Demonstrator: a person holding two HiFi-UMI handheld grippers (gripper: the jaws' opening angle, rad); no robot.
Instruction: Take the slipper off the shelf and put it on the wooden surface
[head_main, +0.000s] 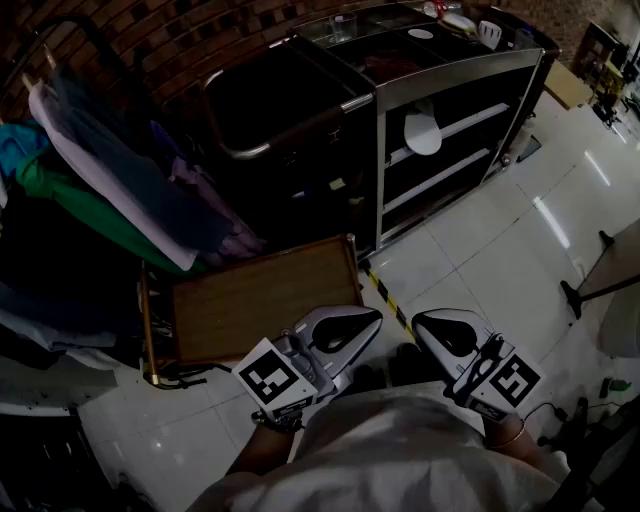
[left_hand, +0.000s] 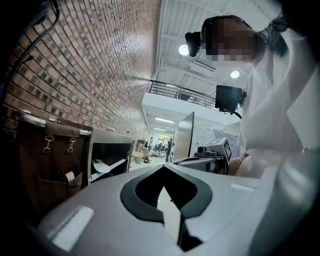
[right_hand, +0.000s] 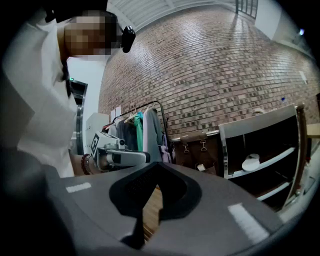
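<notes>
A white slipper (head_main: 424, 128) lies on the upper shelf of a metal-framed shelf unit (head_main: 455, 80) at the upper right; it also shows in the left gripper view (left_hand: 102, 166) and the right gripper view (right_hand: 250, 162). The wooden surface (head_main: 262, 300), a brown board with a raised rim, lies on the floor left of the shelf unit. My left gripper (head_main: 372, 318) and right gripper (head_main: 420, 322) are held side by side close to my body, well short of the shelf. Both are shut and empty. Through the right gripper's (right_hand: 157, 167) gap a strip of the wood (right_hand: 152, 210) shows.
A rack of hanging clothes (head_main: 100, 180) fills the left side. A dark case with a metal bar (head_main: 290, 120) stands between rack and shelf unit. Yellow-black tape (head_main: 385, 295) marks the white tile floor. Small items (head_main: 450, 20) sit on the shelf unit's top.
</notes>
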